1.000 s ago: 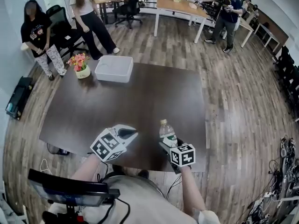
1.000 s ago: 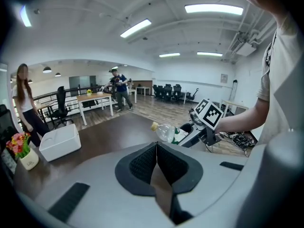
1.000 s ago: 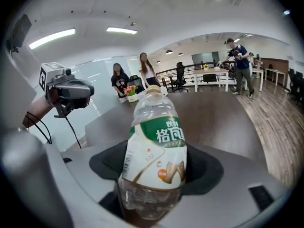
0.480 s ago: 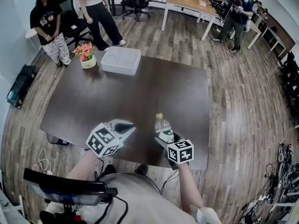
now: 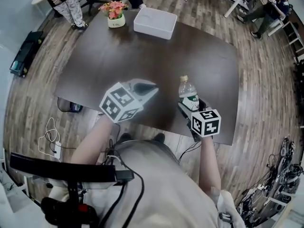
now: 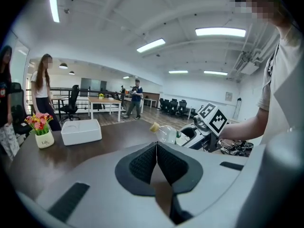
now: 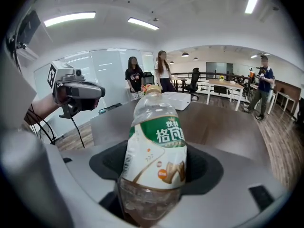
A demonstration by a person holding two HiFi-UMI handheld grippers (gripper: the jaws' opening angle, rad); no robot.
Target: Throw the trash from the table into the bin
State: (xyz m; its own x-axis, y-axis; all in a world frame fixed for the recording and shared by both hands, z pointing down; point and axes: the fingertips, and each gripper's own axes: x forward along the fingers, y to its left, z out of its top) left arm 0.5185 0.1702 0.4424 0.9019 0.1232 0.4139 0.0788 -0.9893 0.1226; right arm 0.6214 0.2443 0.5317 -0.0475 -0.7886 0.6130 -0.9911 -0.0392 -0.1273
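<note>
Gripping the plastic bottle (image 5: 188,93) in the right gripper (image 5: 190,107), pads pressed on its lower body, cap up, just above the table's (image 5: 156,56) near edge. Carrying nothing in the left gripper (image 5: 151,88), pinched fully together, over that same near edge beside the bottle.

Squeeze firmly but not hard (thin plastic, likely to buckle or slip), carry upright, and let go only once well over the bin's mouth. Probably the white box (image 5: 155,23) at the table's far edge; no other bin in sight.

Plenty of bare tabletop from near edge to far edge. Steer clear of the flower pot (image 5: 113,13) at the far-left corner, just beside the box. Open wooden floor (image 5: 266,80) right of the table.
</note>
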